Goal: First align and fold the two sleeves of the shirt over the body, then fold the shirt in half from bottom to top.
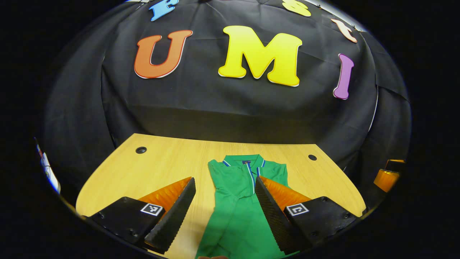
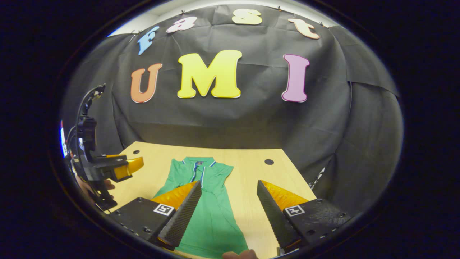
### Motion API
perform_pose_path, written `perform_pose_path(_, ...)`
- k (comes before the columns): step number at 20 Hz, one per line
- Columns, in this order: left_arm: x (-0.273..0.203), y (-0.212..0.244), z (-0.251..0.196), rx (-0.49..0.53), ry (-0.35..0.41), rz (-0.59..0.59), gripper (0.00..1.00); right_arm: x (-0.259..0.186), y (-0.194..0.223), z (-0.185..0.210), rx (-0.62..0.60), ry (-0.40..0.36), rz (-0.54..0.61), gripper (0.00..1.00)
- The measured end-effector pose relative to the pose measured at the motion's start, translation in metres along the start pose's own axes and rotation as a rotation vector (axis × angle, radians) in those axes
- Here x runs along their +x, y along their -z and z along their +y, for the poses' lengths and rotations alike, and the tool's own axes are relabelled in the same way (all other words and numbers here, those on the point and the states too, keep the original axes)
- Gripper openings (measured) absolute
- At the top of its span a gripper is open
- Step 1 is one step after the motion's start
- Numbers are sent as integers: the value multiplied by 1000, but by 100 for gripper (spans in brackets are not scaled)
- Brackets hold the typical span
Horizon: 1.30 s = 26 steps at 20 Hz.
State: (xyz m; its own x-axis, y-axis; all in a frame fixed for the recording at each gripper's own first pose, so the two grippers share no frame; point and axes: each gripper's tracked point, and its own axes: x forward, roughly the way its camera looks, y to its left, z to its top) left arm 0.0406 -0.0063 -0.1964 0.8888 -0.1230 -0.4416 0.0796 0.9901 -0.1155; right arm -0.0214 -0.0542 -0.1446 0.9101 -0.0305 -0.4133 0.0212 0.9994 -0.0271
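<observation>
Nearest to us in the left gripper view is our left gripper (image 1: 225,187), its two ribbed fingers wide apart and holding nothing; between them we look down on the green polo shirt with a striped collar (image 1: 237,208). In the right gripper view our right gripper (image 2: 229,192) is also spread open and empty, with the shirt under its left finger and bare wood under the other.

The shirt lies flat on the light wooden table (image 1: 165,162), collar toward the black cloth wall (image 1: 230,108), hem toward us. The sleeves seem already folded in, because the body looks narrow and straight; we judge this only from the outline. So the step in hand is probably the fold from bottom to top.

To do it well, we should bring each gripper down to one bottom corner, pinch all layers together, lift both at equal height, and carry the hem to the collar without pulling the sleeves out. The hem itself is at the edge of both views, so we cannot see its corners clearly.
</observation>
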Motion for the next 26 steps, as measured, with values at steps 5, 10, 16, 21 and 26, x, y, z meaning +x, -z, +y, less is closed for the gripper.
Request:
perform_pose_path(5, -54, 9, 5, -25, -37, -21, 100, -19, 13, -2, -46, -82, -11, 95)
perform_pose_path(10, -92, 53, 0, -7, -50, 57, 100, -33, 64, -18, -78, -159, 67, 97)
perform_pose_path(16, -124, 149, 4, 73, -12, 231, 100, -40, 159, -47, -91, -192, 251, 95)
perform_pose_path(21, -136, 224, 12, 41, 9, 413, 100, -36, 220, -62, -86, -190, 408, 97)
perform_pose_path(26, -140, 272, 33, 65, 12, 525, 100, -31, 271, -51, -150, -211, 530, 95)
